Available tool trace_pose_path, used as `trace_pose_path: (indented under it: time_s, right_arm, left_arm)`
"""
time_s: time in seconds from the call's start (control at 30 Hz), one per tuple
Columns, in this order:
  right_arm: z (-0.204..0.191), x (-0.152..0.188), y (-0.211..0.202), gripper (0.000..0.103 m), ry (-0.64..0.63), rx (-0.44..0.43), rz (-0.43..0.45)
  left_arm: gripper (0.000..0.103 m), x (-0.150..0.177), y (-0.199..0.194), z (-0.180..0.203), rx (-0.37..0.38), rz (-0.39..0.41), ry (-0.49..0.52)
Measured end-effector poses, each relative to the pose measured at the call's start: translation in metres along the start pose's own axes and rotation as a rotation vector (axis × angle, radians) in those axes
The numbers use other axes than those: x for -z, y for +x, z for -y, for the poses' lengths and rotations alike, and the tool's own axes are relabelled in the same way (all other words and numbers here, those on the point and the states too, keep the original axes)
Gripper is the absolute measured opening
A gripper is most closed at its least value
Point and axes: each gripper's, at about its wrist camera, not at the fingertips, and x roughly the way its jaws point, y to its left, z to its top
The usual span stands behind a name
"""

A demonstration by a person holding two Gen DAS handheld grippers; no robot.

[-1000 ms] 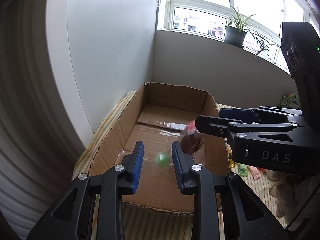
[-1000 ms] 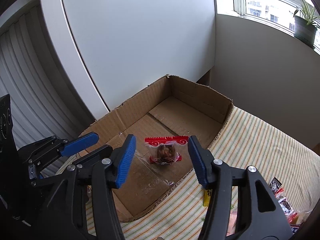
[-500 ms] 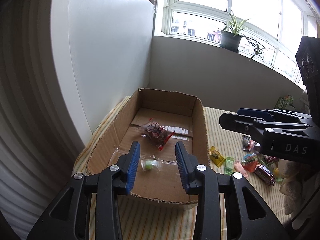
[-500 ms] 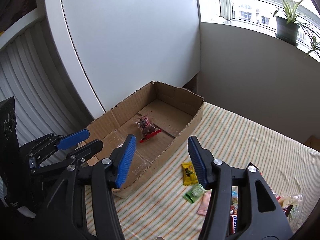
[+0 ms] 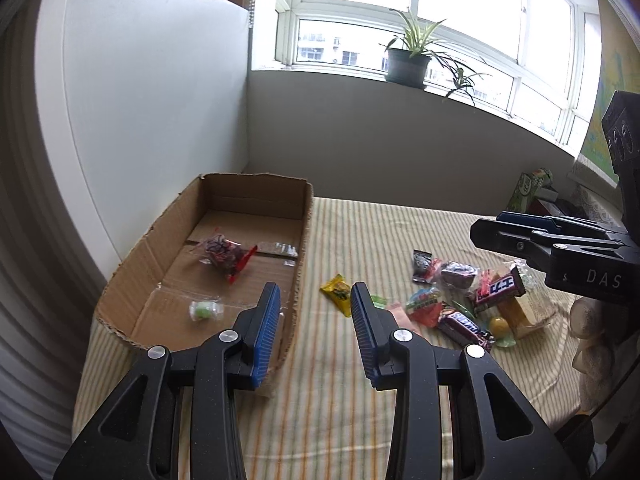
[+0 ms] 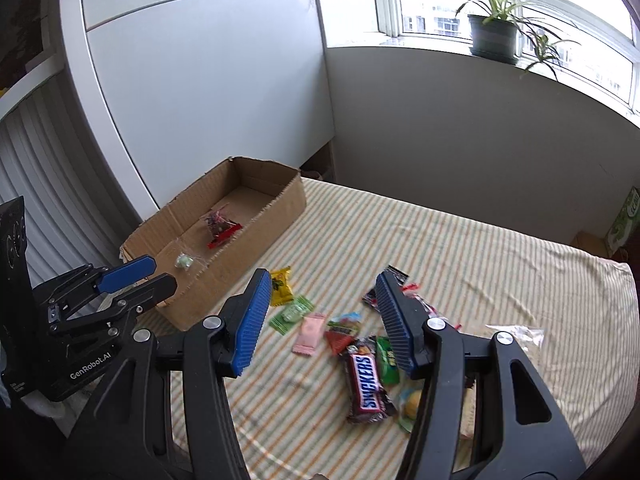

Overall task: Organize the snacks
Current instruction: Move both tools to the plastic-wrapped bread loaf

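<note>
An open cardboard box (image 5: 168, 232) (image 6: 280, 208) lies at the left of the striped table. It holds a red-edged clear snack bag (image 5: 224, 254) (image 6: 219, 226) and a small green candy (image 5: 203, 310) (image 6: 184, 261). A heap of loose snacks lies to the right, with a yellow packet (image 5: 338, 289) (image 6: 281, 280), a pink packet (image 6: 308, 334) and a Snickers bar (image 5: 466, 326) (image 6: 366, 382). My left gripper (image 5: 316, 332) is open and empty above the box's right wall. My right gripper (image 6: 320, 316) is open and empty above the heap.
The striped cloth table (image 6: 460, 248) meets a white wall at the back. A potted plant (image 5: 406, 62) stands on the window sill. A green carton (image 5: 530, 188) sits at the far right table edge. A white cabinet panel (image 5: 140, 100) stands behind the box.
Both grippers have pulled back and swung right, away from the box toward the snack heap. The red-edged bag dropped from the right gripper into the box and lies there.
</note>
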Motion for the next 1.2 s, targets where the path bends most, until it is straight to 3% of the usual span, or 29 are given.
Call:
trace_pose_path:
  time_s: [0.23,0.3,0.37,0.6,0.83,1.2]
  right_arm:
    - [0.066,0.022,-0.016,0.057,0.104,0.061,-0.031]
    - [0.084,0.030,-0.019,0.060,0.129,0.080,-0.042]
    - [0.100,0.038,-0.022,0.072,0.158,0.099,-0.049]
    - [0.147,0.063,-0.028,0.072,0.229,0.114,-0.088]
    - [0.167,0.077,-0.020,0.072,0.242,0.087,-0.128]
    - [0.181,0.081,0.003,0.072,0.289,-0.040,-0.178]
  left_arm:
    - [0.035,0.005,0.010,0.041,0.055,-0.031,0.039]
    - [0.036,0.007,0.012,0.054,0.074,-0.040,0.054]
    - [0.045,0.009,0.015,0.066,0.095,-0.050,0.063]
    - [0.046,0.016,0.026,0.113,0.183,-0.097,0.112]
    - [0.046,0.020,0.041,0.152,0.258,-0.145,0.149]
    - [0.046,0.025,0.078,0.185,0.382,-0.274,0.132]
